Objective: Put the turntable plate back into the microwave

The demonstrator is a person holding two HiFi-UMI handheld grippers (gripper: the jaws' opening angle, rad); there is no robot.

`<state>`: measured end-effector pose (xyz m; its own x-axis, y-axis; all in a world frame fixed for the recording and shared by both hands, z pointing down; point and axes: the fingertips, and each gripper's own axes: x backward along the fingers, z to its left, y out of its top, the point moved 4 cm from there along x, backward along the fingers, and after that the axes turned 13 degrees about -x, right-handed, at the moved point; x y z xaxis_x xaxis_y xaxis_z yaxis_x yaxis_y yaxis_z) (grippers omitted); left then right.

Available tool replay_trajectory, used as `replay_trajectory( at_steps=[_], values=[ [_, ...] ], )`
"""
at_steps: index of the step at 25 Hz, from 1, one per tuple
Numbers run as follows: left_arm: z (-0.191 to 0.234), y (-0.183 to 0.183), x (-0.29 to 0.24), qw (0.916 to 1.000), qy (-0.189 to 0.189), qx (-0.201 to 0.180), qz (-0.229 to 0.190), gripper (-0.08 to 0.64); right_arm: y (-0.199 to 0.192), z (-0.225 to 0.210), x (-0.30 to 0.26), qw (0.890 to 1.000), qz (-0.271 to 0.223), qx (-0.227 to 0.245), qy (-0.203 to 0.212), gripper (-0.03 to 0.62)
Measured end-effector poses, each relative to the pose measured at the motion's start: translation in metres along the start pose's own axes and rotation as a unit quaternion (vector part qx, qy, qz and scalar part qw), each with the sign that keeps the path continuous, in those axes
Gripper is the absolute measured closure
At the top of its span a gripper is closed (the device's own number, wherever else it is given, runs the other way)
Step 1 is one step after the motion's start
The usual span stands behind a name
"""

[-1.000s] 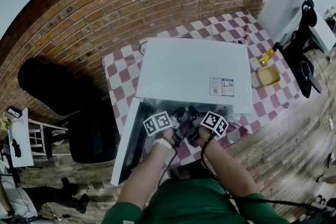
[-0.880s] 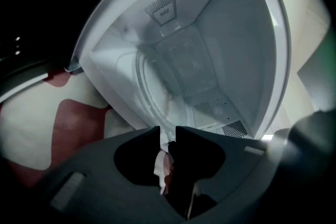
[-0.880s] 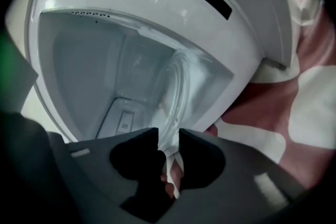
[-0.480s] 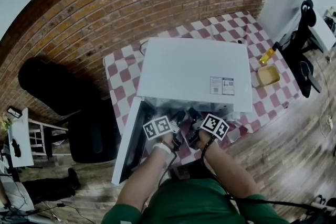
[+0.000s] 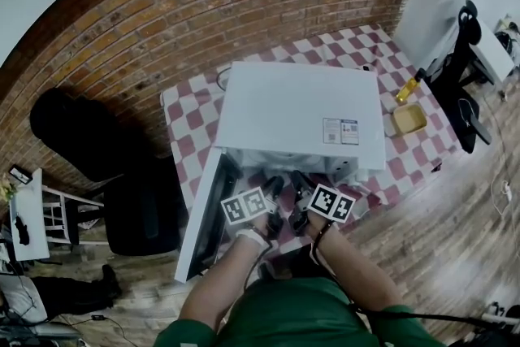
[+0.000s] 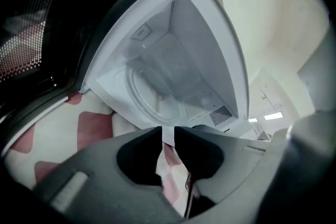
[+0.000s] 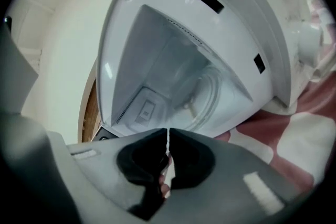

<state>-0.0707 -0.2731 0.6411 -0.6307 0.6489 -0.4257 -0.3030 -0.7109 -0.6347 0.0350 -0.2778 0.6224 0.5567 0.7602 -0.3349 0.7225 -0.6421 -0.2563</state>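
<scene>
Table: red-and-white checked cloth under the white microwave, mid-frame.
Left gripper: lower centre, jaws just narrowed to a slit, empty.
Right gripper: jaws just closed together, empty.
Turntable plate: lying on the cavity floor beyond both grippers.
Advice: plate looks seated; back out straight, clear of the open door.

The microwave stands on the table. The plate lies inside it; its door stands open at its left; a bottle and a box sit right of it.
</scene>
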Motion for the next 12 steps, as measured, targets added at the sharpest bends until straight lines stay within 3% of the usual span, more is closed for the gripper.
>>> replay_trajectory(
  at_steps=[5,9,12],
  values=[
    [-0.016,0.014,0.020,0.9990,-0.002,-0.039,-0.023,0.488,0.001,0.029,0.017,0.998,-0.017,0.045,0.026,0.577],
    [-0.030,0.033,0.038,0.9941,0.013,-0.098,-0.045,0.495,0.009,0.052,0.034,0.992,-0.042,0.117,0.024,0.577],
    [-0.046,0.052,0.056,0.9856,0.027,-0.154,-0.064,0.500,0.014,0.072,0.047,0.983,-0.055,0.175,0.020,0.577]
  ],
)
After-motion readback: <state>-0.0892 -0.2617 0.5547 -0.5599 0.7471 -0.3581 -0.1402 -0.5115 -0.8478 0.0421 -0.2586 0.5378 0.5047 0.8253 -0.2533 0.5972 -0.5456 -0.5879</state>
